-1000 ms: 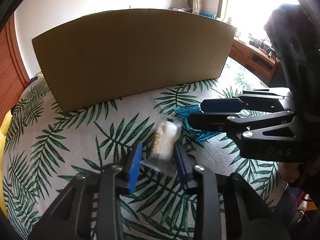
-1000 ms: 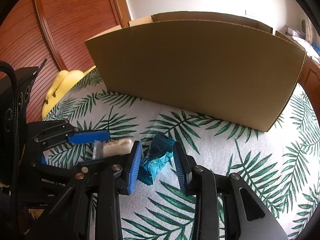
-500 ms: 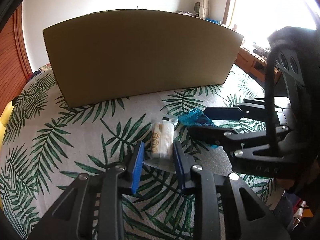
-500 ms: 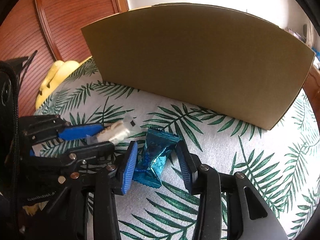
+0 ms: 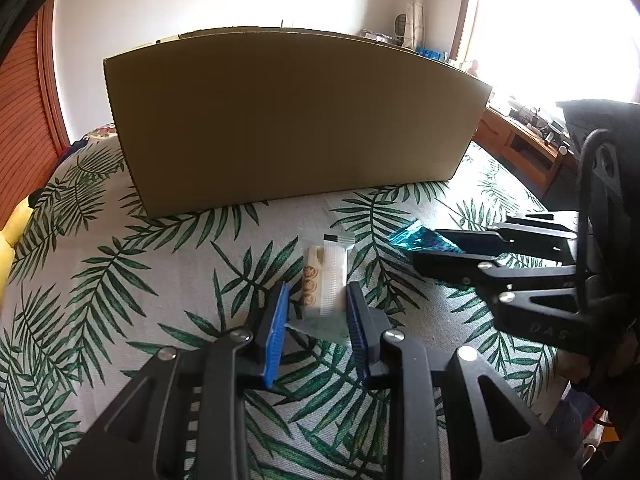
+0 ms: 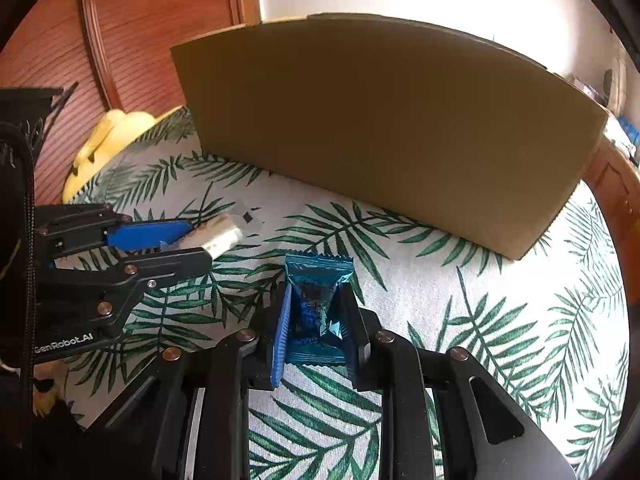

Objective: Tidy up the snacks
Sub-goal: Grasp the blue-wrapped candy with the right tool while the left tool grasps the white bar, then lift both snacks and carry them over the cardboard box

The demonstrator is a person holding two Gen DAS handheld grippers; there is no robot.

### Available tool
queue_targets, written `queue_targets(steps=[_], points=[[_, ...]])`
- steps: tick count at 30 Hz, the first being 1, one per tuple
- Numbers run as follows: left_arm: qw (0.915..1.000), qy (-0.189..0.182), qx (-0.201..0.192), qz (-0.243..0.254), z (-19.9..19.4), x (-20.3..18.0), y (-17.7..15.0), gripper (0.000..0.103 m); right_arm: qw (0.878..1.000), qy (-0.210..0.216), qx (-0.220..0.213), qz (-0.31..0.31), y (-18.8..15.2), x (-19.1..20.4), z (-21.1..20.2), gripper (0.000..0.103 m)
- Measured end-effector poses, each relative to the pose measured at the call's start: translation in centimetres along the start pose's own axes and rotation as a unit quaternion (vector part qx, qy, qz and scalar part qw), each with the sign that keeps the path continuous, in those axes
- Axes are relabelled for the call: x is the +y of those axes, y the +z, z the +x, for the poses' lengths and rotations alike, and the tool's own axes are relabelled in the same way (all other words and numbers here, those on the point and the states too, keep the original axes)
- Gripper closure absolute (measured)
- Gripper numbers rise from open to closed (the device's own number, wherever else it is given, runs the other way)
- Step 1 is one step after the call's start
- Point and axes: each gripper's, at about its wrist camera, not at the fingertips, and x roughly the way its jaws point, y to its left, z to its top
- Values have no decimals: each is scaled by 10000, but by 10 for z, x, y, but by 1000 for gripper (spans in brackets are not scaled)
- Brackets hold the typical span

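Note:
A clear-wrapped pack of pale biscuits [image 5: 325, 280] lies on the leaf-print cloth, between the pads of my left gripper [image 5: 314, 312], whose jaws touch its sides. It also shows in the right wrist view [image 6: 218, 236] beside the left gripper [image 6: 176, 244]. A blue foil snack packet [image 6: 316, 300] sits squeezed between the pads of my right gripper [image 6: 314, 320]. In the left wrist view the blue packet [image 5: 420, 238] shows at the right gripper [image 5: 448, 248]. A large brown cardboard box [image 5: 296, 120] stands behind both.
The box [image 6: 392, 128] fills the far side of the round table with the leaf cloth [image 5: 120, 280]. A yellow soft object [image 6: 108, 144] lies at the table's left edge by a wooden slatted door [image 6: 132, 24]. A wooden cabinet [image 5: 520, 148] stands at the right.
Both grippers have narrowed onto their snacks. The blue packet now stands straight and pinched between the right pads. The biscuit pack has settled straight between the left pads.

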Motion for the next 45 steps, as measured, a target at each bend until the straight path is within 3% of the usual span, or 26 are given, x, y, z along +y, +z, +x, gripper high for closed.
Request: queue_targets(steps=[20, 45], points=[[9999, -23, -129, -49, -8, -5, 8, 76, 9977, -27, -536, 410, -9, -25, -34, 82], [9923, 107, -1164, 421, -60, -13, 105, 76, 9897, -85, -1417, 173, 54, -44, -83, 81]])
